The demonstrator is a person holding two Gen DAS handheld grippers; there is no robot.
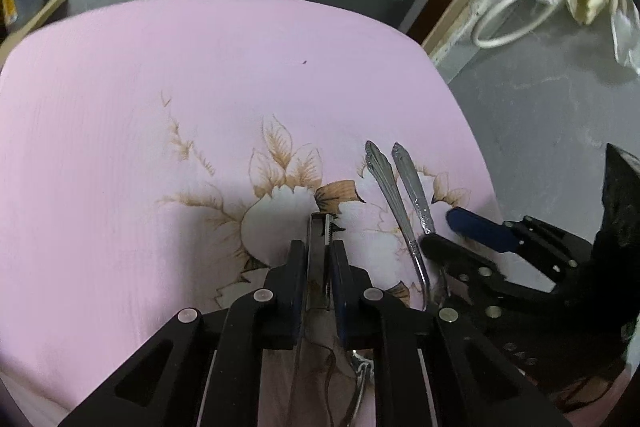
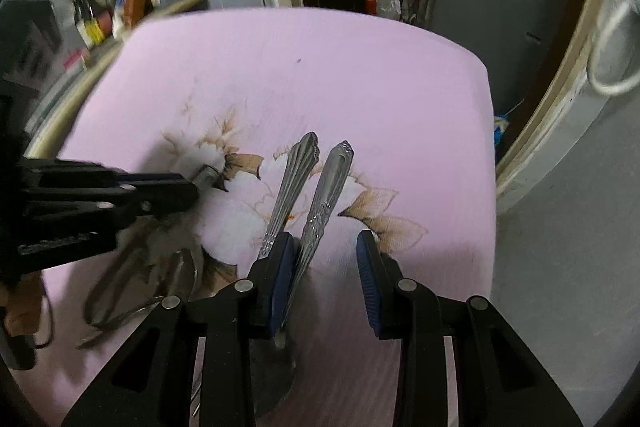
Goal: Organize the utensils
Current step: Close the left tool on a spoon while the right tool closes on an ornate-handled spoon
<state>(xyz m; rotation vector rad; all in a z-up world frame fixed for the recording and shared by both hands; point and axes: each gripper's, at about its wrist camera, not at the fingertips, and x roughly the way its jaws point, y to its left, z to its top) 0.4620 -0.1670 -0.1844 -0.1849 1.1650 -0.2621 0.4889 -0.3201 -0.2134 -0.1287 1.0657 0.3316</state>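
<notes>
Left gripper (image 1: 319, 255) is clamped tight on a toothed metal tool (image 1: 320, 239), jaws pinching it just above the pink flowered cloth (image 1: 160, 107) on the desk. Right gripper (image 2: 326, 259) hangs over two ornate silver handles (image 2: 308, 195) lying side by side on the flower print; its jaws are spread, one handle between them, not squeezed. More utensils (image 2: 136, 287) lie blurred nearby.

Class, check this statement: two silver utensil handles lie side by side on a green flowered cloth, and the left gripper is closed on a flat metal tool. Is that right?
One detail is wrong: the cloth is pink, not green, as the left wrist view shows. The rest stands: two silver utensil handles lie side by side on it, and the left gripper is closed on a flat metal tool.
</notes>
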